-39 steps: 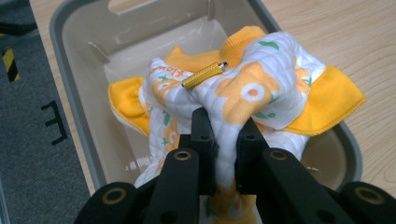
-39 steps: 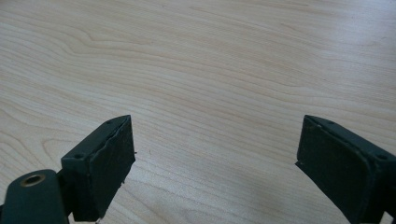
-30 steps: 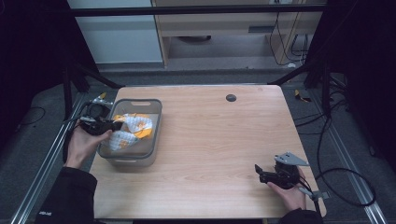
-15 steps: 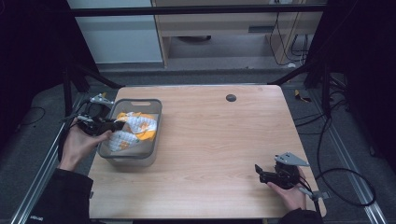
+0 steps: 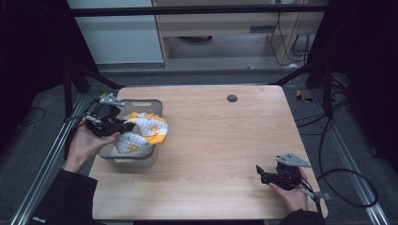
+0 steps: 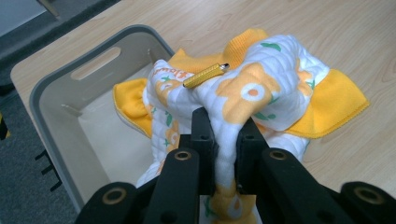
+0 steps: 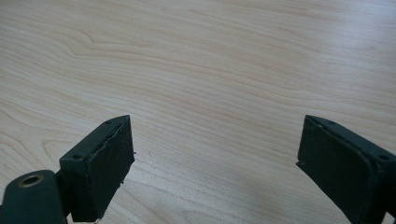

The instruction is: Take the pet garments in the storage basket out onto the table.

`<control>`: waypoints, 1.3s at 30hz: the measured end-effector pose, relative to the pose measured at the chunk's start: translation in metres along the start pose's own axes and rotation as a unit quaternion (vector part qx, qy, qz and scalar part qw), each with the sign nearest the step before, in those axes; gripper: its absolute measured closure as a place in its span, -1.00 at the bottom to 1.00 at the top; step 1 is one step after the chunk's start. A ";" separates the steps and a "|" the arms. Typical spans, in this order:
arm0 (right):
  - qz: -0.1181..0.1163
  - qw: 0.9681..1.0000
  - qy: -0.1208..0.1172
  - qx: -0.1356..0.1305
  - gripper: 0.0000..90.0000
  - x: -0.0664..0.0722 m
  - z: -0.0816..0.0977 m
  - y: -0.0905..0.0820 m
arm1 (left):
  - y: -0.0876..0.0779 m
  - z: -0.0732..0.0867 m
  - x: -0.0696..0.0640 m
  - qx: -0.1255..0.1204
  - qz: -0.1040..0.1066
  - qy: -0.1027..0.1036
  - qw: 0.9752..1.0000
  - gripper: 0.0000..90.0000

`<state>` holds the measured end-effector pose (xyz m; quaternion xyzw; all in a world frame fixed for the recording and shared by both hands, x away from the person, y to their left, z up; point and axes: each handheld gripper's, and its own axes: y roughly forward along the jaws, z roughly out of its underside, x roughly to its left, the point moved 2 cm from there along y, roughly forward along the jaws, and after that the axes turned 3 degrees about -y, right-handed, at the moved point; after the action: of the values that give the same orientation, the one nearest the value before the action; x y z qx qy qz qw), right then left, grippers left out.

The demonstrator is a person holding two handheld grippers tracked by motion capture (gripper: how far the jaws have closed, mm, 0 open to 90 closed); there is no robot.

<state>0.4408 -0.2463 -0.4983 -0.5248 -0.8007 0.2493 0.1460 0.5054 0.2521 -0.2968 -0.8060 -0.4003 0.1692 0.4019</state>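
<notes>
Tongs: our left tongs (image 6: 218, 140) are pinching the white-and-orange flower-print quilted cloth (image 6: 247, 93) over the grey plastic bin (image 5: 112, 157) at nine o'clock; right tongs (image 7: 215, 163) are gaping wide, empty. We are risking the thin fold slipping free.

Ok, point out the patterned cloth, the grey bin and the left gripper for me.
Orange-and-white patterned cloth (image 6: 261, 88), left gripper view: on the printed flower at the top of the bunched fabric.
Grey plastic bin (image 6: 60, 77), left gripper view: on the rim near the handle slot.
Left gripper (image 5: 126, 126), high view: where its tips pinch the cloth.
</notes>
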 end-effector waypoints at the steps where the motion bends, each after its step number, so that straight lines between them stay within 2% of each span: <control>1: 0.000 1.000 0.000 0.000 -0.76 0.000 0.000 0.000 | 0.000 0.000 0.000 0.000 0.000 0.000 1.000 0.82; 6: 0.000 1.000 0.000 -0.001 -0.77 0.000 0.000 0.000 | 0.006 -0.006 -0.009 0.005 0.009 0.015 1.000 0.82; 9: 0.001 1.000 -0.001 -0.002 -0.77 0.000 0.000 0.000 | 0.008 -0.010 -0.013 0.006 0.013 0.017 1.000 0.82; 12: 0.002 1.000 -0.002 -0.004 -0.77 0.000 0.000 0.000 | 0.009 -0.016 -0.021 0.011 0.017 0.029 0.999 0.82; 20: 0.006 1.000 0.001 -0.005 -0.77 -0.002 -0.001 -0.001 | 0.006 -0.029 -0.035 0.005 0.024 0.051 0.998 0.82; 23: 0.008 1.000 -0.003 -0.007 -0.77 -0.002 0.000 0.000 | 0.007 -0.031 -0.039 0.003 0.029 0.051 0.998 0.82; 35: 0.009 1.000 -0.004 -0.006 -0.77 -0.002 -0.001 0.000 | 0.024 -0.040 -0.059 0.018 0.048 0.079 0.995 0.82; 39: 0.010 1.000 -0.007 -0.007 -0.77 -0.003 0.000 0.000 | 0.030 -0.044 -0.069 0.025 0.055 0.094 0.994 0.82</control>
<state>0.4420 -0.2485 -0.4980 -0.5323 -0.7978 0.2494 0.1342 0.5038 0.1653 -0.2962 -0.8288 -0.3117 0.1243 0.4478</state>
